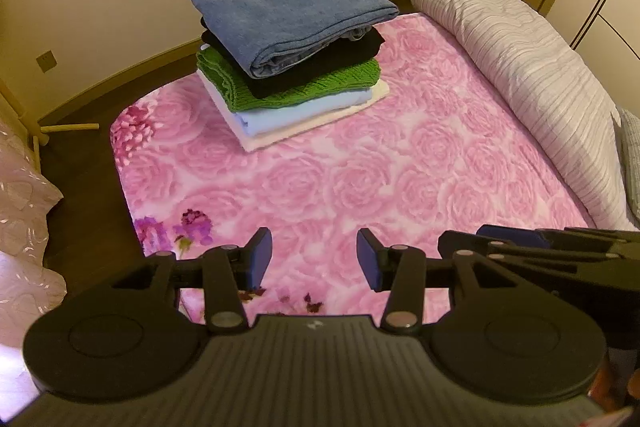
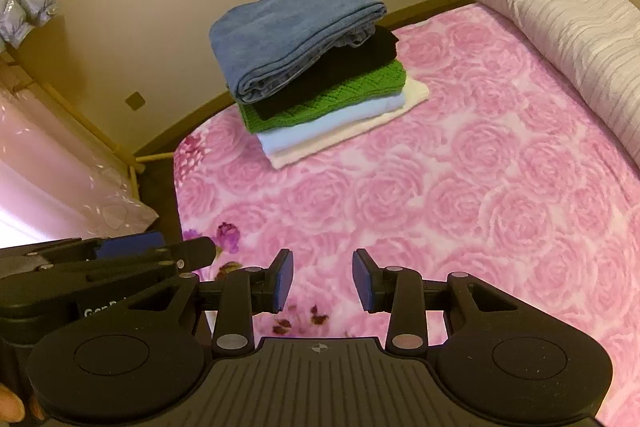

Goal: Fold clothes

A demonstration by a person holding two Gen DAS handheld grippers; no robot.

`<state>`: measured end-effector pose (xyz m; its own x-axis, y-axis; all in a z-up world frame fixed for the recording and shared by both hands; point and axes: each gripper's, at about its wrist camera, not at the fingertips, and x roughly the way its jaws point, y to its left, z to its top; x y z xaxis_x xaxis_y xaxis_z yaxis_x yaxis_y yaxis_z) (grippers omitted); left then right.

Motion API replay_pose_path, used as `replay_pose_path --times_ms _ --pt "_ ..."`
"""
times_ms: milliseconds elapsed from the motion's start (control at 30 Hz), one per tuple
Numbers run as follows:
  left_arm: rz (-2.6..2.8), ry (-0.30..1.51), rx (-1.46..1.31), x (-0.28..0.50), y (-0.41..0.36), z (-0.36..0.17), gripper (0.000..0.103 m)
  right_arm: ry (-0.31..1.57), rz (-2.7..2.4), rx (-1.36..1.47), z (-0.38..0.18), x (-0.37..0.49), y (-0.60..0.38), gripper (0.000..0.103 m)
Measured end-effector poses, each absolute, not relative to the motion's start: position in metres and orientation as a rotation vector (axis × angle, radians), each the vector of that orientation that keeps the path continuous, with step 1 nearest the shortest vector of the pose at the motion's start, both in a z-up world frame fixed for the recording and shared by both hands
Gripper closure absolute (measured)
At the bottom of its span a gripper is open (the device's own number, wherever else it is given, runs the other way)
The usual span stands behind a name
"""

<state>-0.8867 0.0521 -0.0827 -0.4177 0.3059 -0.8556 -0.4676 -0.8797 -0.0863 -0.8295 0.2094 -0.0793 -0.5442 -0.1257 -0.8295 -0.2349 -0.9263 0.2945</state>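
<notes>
Both the left hand-held gripper and right hand-held gripper hover open and empty over the bed. The folded clothes sit stacked near its far-left corner. Any next garment should be squared edge-to-edge before stacking.

The striped duvet runs off the frame's right edge in both views.

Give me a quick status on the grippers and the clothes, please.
Left gripper open, empty; right gripper open, empty. Folded stack on the bed, jeans on top. Nothing between grippers and stack.
</notes>
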Motion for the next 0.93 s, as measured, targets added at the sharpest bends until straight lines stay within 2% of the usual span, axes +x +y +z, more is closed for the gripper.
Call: replay_pose_path --times_ms 533,700,933 --pt "2.323 0.221 -1.353 -0.906 0.062 -0.090 0.061 0.581 2.629 -1.488 -0.087 -0.853 0.217 0.066" --pt "2.349 0.223 -1.301 -0.907 0.065 -0.085 0.065 0.577 2.629 -1.487 -0.086 -0.856 0.217 0.066" --pt "2.378 0.227 -1.248 -0.908 0.063 -0.073 0.065 0.577 2.640 -1.444 -0.075 -0.851 0.215 0.066"
